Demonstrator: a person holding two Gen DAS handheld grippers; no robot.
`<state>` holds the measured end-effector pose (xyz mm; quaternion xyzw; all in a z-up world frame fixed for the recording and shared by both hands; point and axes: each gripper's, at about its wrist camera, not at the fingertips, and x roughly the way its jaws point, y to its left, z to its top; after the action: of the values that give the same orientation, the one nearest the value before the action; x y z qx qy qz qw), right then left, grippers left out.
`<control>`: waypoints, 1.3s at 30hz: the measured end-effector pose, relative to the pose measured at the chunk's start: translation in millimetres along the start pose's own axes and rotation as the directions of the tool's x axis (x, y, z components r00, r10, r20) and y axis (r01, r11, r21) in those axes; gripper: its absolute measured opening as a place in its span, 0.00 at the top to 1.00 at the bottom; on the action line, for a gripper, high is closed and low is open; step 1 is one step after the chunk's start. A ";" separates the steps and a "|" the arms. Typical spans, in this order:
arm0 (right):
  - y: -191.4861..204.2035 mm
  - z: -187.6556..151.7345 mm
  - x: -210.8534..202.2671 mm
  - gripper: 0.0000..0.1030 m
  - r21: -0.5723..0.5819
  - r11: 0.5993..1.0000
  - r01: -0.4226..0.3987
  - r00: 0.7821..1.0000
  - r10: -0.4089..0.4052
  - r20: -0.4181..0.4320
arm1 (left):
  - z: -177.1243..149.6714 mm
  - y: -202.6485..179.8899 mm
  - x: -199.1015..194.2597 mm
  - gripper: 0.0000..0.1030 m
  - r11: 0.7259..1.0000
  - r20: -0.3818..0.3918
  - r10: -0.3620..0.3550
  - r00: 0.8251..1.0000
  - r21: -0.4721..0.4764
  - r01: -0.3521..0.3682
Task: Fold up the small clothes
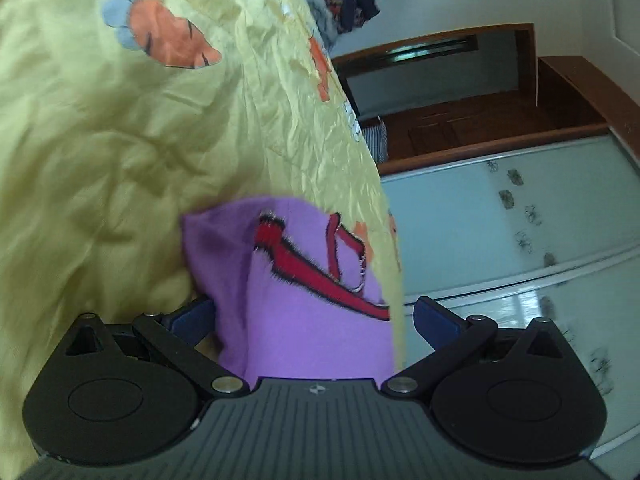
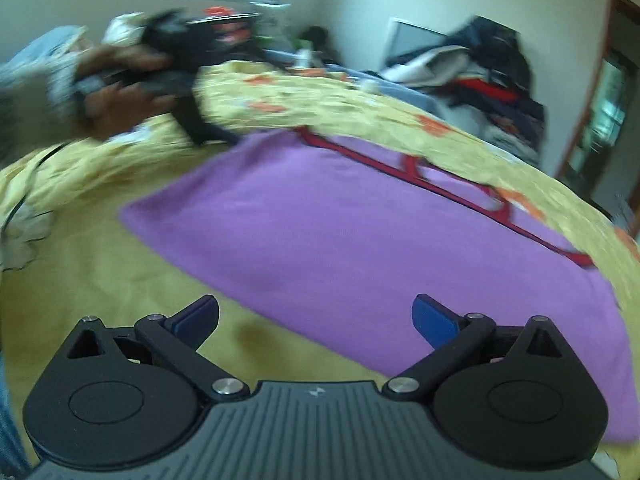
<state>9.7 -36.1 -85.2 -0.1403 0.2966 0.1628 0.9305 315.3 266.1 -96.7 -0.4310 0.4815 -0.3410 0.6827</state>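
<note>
The purple garment (image 2: 360,240) is lying spread on the yellow bedsheet (image 2: 100,280), one end bunching between the fingers of the left hand-held gripper (image 1: 312,316), which are standing wide apart. The right hand-held gripper (image 2: 316,316) is hovering released over its near edge

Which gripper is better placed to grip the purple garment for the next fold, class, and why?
Left. The left gripper already has the purple garment between its open jaws. The right gripper is open over the yellow sheet, just short of the garment's edge.
</note>
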 end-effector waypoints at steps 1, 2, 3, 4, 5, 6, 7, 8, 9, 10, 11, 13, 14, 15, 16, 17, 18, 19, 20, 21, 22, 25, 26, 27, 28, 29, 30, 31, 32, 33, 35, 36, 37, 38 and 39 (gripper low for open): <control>5.8 2.6 2.5 0.00 -0.013 1.000 -0.003 1.000 0.003 0.001 | 7.7 -0.1 7.3 0.00 1.000 -0.029 -0.002 1.000 -0.001 0.002; 10.3 4.9 5.2 0.00 -0.022 1.000 -0.015 1.000 0.015 -0.002 | 15.5 -0.5 12.5 0.00 1.000 -0.048 0.001 0.999 -0.003 -0.001; 14.2 6.2 6.2 0.00 -0.030 0.999 -0.027 1.000 0.026 -0.004 | 22.3 -2.3 19.4 0.00 1.000 -0.072 0.008 0.997 -0.007 -0.008; 18.4 8.1 7.3 0.00 -0.044 0.999 -0.026 1.000 0.026 -0.001 | 27.6 -5.3 27.2 0.00 1.000 -0.101 0.017 0.995 0.008 -0.016; 22.3 10.7 9.3 0.00 -0.060 0.998 -0.020 1.000 0.020 0.003 | 32.6 -7.8 35.2 0.00 0.999 -0.128 0.033 0.991 0.031 -0.029; 26.5 12.0 12.0 0.00 -0.081 0.997 -0.019 1.000 0.020 0.003 | 37.7 -11.0 42.7 0.00 0.998 -0.148 0.052 0.988 0.045 -0.046; 31.6 14.4 14.6 0.00 -0.112 0.994 -0.018 1.000 0.018 -0.001 | 41.2 -13.6 48.7 0.00 0.997 -0.163 0.069 0.984 0.053 -0.061; 38.8 18.2 16.9 0.00 -0.145 0.989 -0.005 1.000 0.005 -0.001 | 44.3 -15.6 54.2 0.01 0.995 -0.176 0.086 0.981 0.070 -0.074; 46.2 21.9 18.5 0.00 -0.179 0.984 0.007 1.000 -0.006 0.005 | 47.3 -17.6 58.6 0.02 0.993 -0.187 0.099 0.977 0.080 -0.085; 53.2 23.8 20.1 0.00 -0.213 0.977 0.015 1.000 -0.013 0.011 | 49.3 -18.7 61.3 0.02 0.993 -0.196 0.106 0.975 0.080 -0.092; 62.1 26.3 21.5 0.00 -0.255 0.966 0.032 0.999 -0.029 0.019 | 50.2 -19.9 62.9 0.08 0.991 -0.202 0.118 0.972 0.088 -0.103; 78.1 28.2 23.7 0.00 -0.332 0.941 0.057 0.998 -0.044 0.044 | 49.9 -23.1 61.6 0.26 0.981 -0.201 0.169 0.965 0.131 -0.145; 87.0 27.2 22.9 0.00 -0.370 0.926 0.070 0.997 -0.051 0.060 | 49.8 -22.5 59.9 0.41 0.976 -0.197 0.194 0.961 0.133 -0.170; 94.6 26.2 22.6 0.00 -0.397 0.915 0.071 0.997 -0.049 0.066 | 48.6 -21.4 58.0 0.49 0.971 -0.196 0.217 0.956 0.148 -0.190; 99.9 26.7 25.5 0.00 -0.417 0.908 0.051 0.998 -0.030 0.058 | 48.9 -20.5 57.8 0.66 0.964 -0.196 0.240 0.951 0.166 -0.209; 105.0 27.2 27.1 0.00 -0.430 0.902 0.047 0.998 -0.024 0.058 | 51.1 -15.3 55.5 0.86 0.960 -0.193 0.258 0.947 0.166 -0.227; 107.3 29.4 28.2 0.00 -0.441 0.895 0.064 0.997 -0.036 0.072 | 51.8 -10.5 53.8 0.91 0.956 -0.192 0.274 0.942 0.161 -0.245; 111.4 30.9 30.5 0.00 -0.460 0.885 0.072 0.996 -0.042 0.074 | 52.4 -5.8 51.2 0.91 0.959 -0.195 0.264 0.944 0.159 -0.236; 112.7 34.9 33.9 0.00 -0.470 0.880 0.068 0.997 -0.038 0.074 | 52.3 -4.3 50.5 0.91 0.959 -0.194 0.260 0.946 0.166 -0.230; 114.3 38.1 35.6 0.00 -0.476 0.877 0.061 0.997 -0.031 0.070 | 52.3 -4.0 49.0 0.91 0.957 -0.189 0.263 0.946 0.175 -0.231; 116.6 40.3 38.1 0.00 -0.483 0.873 0.069 0.997 -0.039 0.071 | 51.5 -4.8 48.9 0.91 0.955 -0.187 0.265 0.946 0.185 -0.232; 121.4 46.0 42.6 0.00 -0.503 0.862 0.065 0.997 -0.034 0.070 | 51.0 -9.0 52.8 0.92 0.949 -0.183 0.276 0.944 0.209 -0.237; 122.7 47.8 44.6 0.00 -0.511 0.857 0.067 0.997 -0.036 0.071 | 50.8 -11.5 55.3 0.92 0.944 -0.184 0.283 0.941 0.226 -0.240; 123.6 49.3 46.1 0.02 -0.516 0.854 0.064 0.997 -0.032 0.071 | 51.3 -11.2 53.9 0.92 0.943 -0.184 0.286 0.940 0.229 -0.242; 124.5 49.9 46.7 0.08 -0.519 0.853 0.057 0.997 -0.025 0.068 | 52.0 -10.2 51.9 0.92 0.942 -0.186 0.288 0.940 0.230 -0.243; 126.2 50.3 47.7 0.10 -0.520 0.852 0.056 0.997 -0.024 0.067 | 52.0 -11.0 52.3 0.92 0.941 -0.187 0.290 0.938 0.237 -0.244; 128.4 50.4 47.9 0.12 -0.529 0.847 0.056 0.997 -0.022 0.071 | 51.3 -11.7 51.6 0.92 0.940 -0.186 0.292 0.938 0.238 -0.245; 131.5 49.9 48.5 0.21 -0.543 0.838 0.056 0.997 -0.020 0.072 | 50.7 -11.7 51.7 0.92 0.940 -0.185 0.293 0.938 0.233 -0.247; 136.3 49.6 51.6 0.35 -0.553 0.831 0.059 0.997 -0.026 0.068 | 50.3 -12.0 52.1 0.92 0.940 -0.183 0.293 0.938 0.235 -0.247; 138.5 48.9 53.6 0.49 -0.553 0.831 0.057 0.998 -0.034 0.052 | 50.1 -12.0 52.0 0.92 0.940 -0.181 0.292 0.939 0.234 -0.247; 138.7 46.6 62.1 0.93 -0.533 0.845 0.040 0.999 -0.042 0.008 | 49.3 -11.4 51.3 0.92 0.942 -0.176 0.289 0.941 0.229 -0.246; 137.6 44.6 63.1 0.93 -0.518 0.854 0.044 0.999 -0.042 0.017 | 49.1 -10.2 50.7 0.92 0.944 -0.173 0.284 0.943 0.220 -0.245; 136.7 43.9 63.0 0.93 -0.504 0.862 0.044 0.999 -0.038 0.021 | 48.6 -8.8 50.3 0.92 0.947 -0.169 0.280 0.945 0.207 -0.244; 136.2 44.1 63.1 0.94 -0.493 0.869 0.040 0.999 -0.033 0.023 | 47.4 -8.5 48.9 0.92 0.948 -0.162 0.277 0.947 0.205 -0.242; 134.2 46.1 63.3 0.95 -0.472 0.881 0.028 1.000 -0.021 0.019 | 46.6 -7.1 47.0 0.92 0.951 -0.154 0.271 0.950 0.194 -0.240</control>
<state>30.0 116.1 -109.0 -0.3650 0.2401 0.2192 0.8724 373.5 234.0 -99.6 -0.2718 0.5615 -0.3272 0.7098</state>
